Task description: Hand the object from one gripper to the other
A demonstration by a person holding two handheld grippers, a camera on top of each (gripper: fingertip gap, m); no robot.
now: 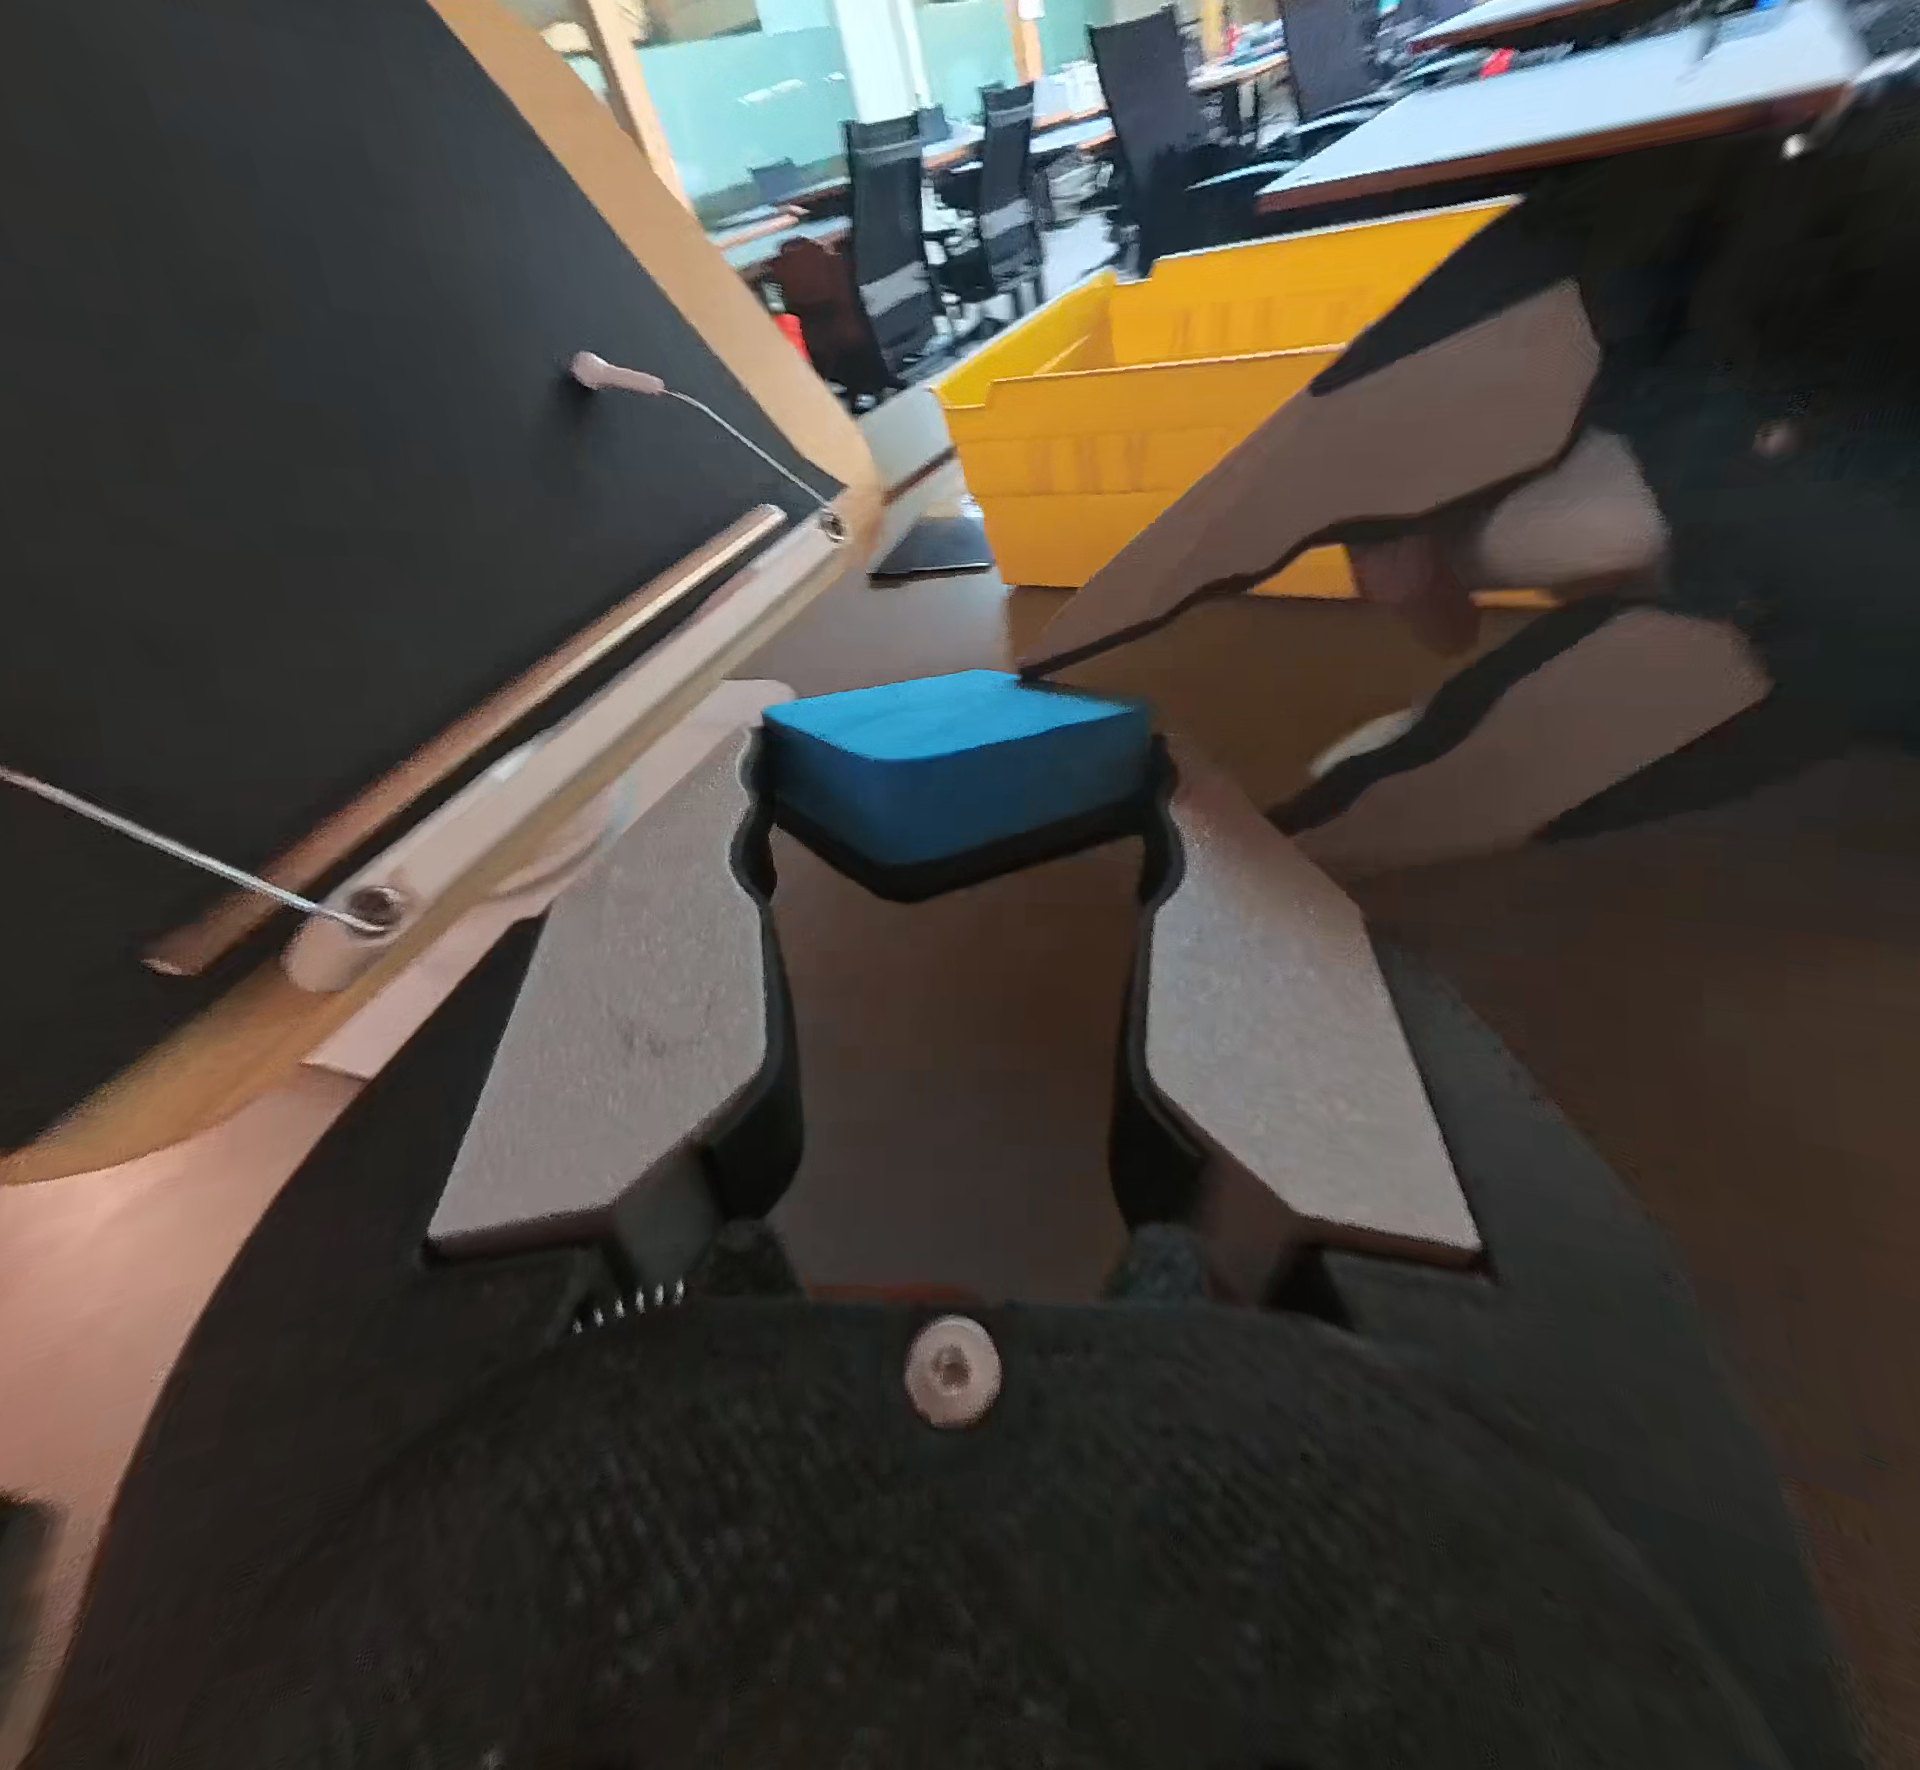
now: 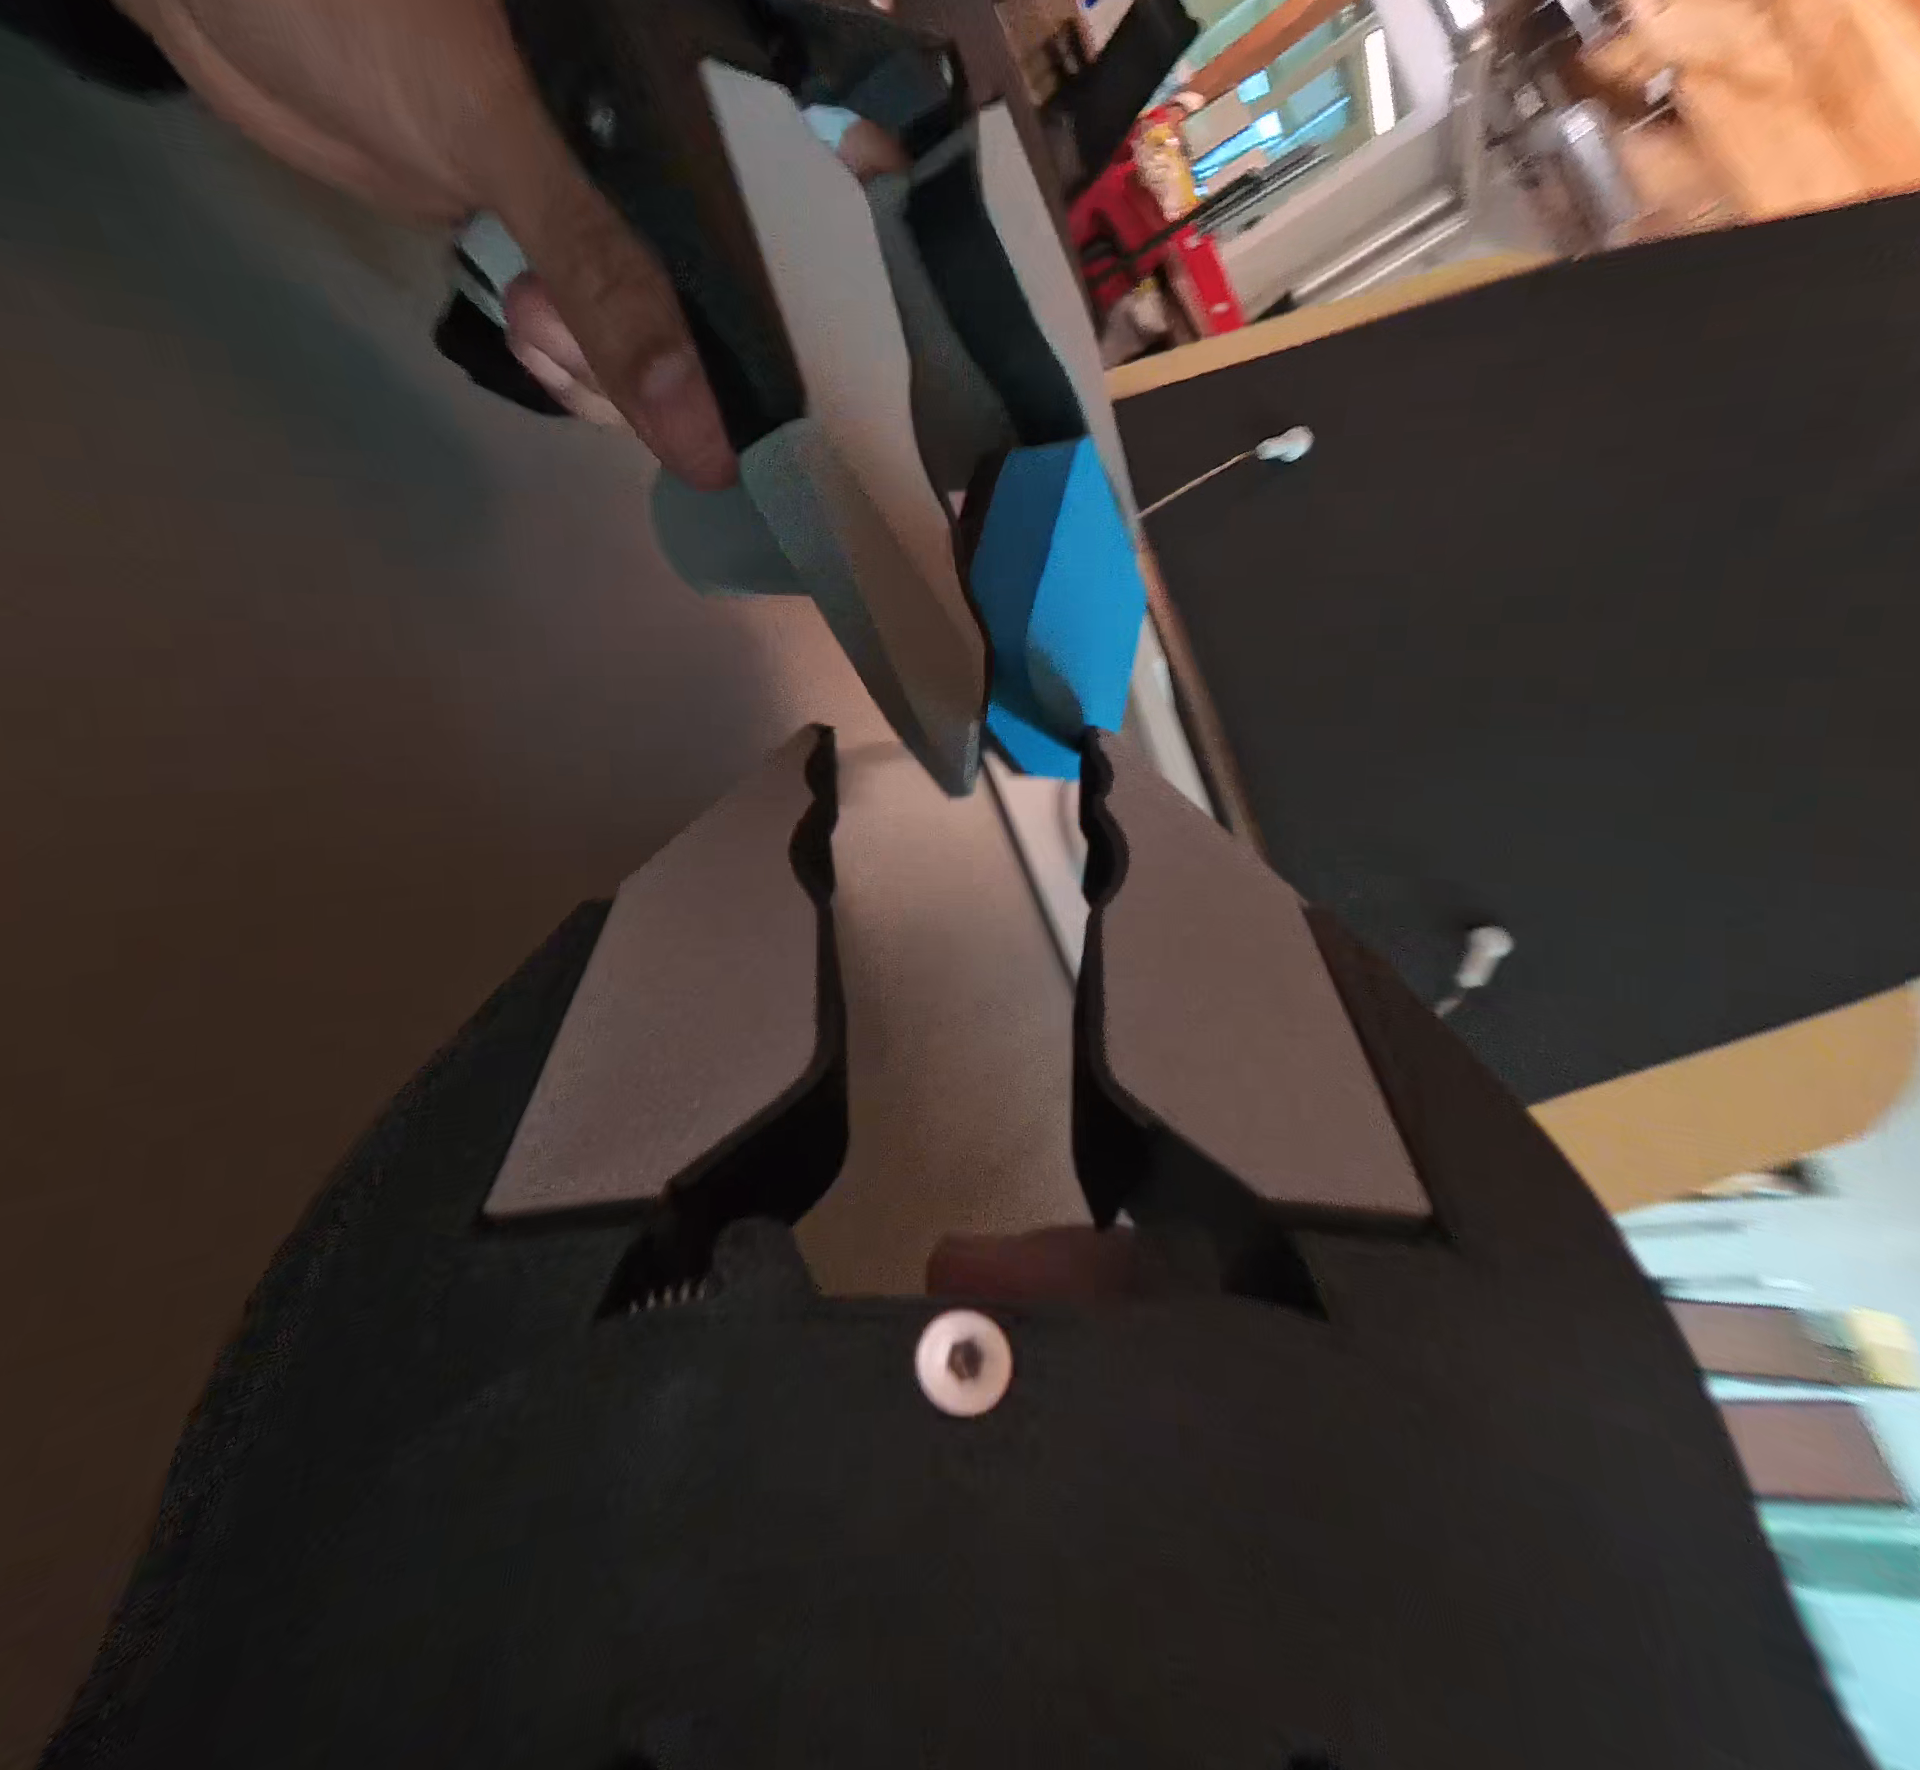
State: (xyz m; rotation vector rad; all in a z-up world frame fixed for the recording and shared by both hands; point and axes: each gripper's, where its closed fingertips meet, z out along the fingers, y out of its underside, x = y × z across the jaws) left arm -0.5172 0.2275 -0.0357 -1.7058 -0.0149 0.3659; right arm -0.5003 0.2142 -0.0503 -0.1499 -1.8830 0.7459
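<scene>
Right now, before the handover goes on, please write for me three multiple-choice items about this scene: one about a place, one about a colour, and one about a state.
1. Where is the blue block?
A. inside the yellow bin
B. between the fingertips of the left hand-held gripper
C. lying flat on the table

2. What colour is the bin behind the grippers?
A. yellow
B. green
C. white

3. How does the right hand-held gripper stand?
A. shut on the block
B. open, with nothing between its fingers
C. out of sight

Answers:
1 B: the left hand-held gripper clamps the block at both sides.
2 A: the bin's walls are plainly yellow in the left wrist view.
3 B: the right hand-held gripper shows a clear gap, its tips just short of the block.
</scene>
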